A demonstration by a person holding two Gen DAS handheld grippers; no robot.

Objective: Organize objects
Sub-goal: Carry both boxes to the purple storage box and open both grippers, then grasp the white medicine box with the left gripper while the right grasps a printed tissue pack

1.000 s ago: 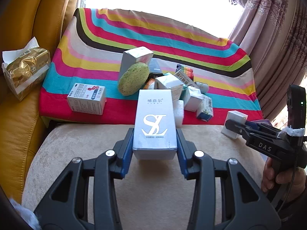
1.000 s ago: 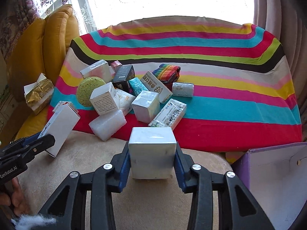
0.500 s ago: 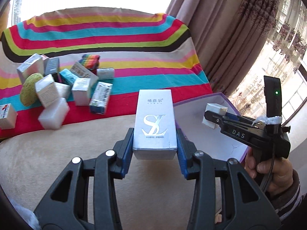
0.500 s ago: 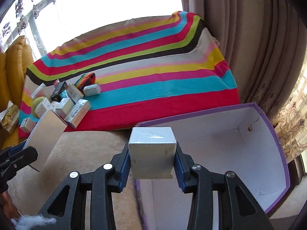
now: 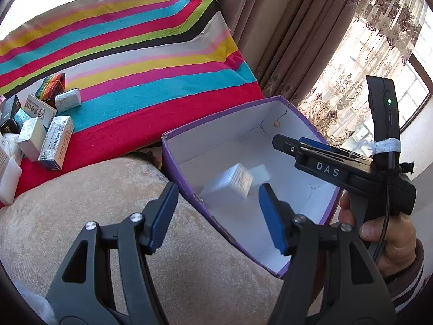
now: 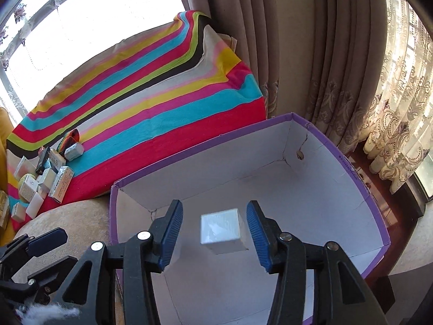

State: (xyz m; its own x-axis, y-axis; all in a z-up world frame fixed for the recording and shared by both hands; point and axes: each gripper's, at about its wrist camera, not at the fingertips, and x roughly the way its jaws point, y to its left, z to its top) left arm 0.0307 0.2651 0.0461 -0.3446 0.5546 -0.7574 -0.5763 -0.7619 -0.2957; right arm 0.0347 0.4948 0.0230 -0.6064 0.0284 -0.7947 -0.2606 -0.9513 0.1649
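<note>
My left gripper (image 5: 217,216) hangs over the near corner of the purple-rimmed white box (image 5: 167,146). Its jaws are opening, and the silver SL carton (image 5: 230,185), blurred, is dropping free inside the box. My right gripper (image 6: 213,224) is over the same box (image 6: 351,168), jaws opening. The white cube (image 6: 220,227) lies between its blue pads without touching them, down inside the box. The left wrist view shows that cube (image 5: 259,173) beside the carton, and the right gripper (image 5: 281,142) from the side. The left gripper (image 6: 40,241) shows at the lower left of the right wrist view.
A pile of several small boxes (image 5: 40,130) lies on the striped cloth (image 5: 151,62) to the left, also seen as the pile (image 6: 46,181) in the right wrist view. A beige cushion (image 5: 94,203) lies under the left gripper. Curtains (image 6: 311,54) hang behind the box.
Both grippers swung right from the pile to the purple box. Both jaws opened: the silver carton and the white cube left the pads and dropped into the box.
</note>
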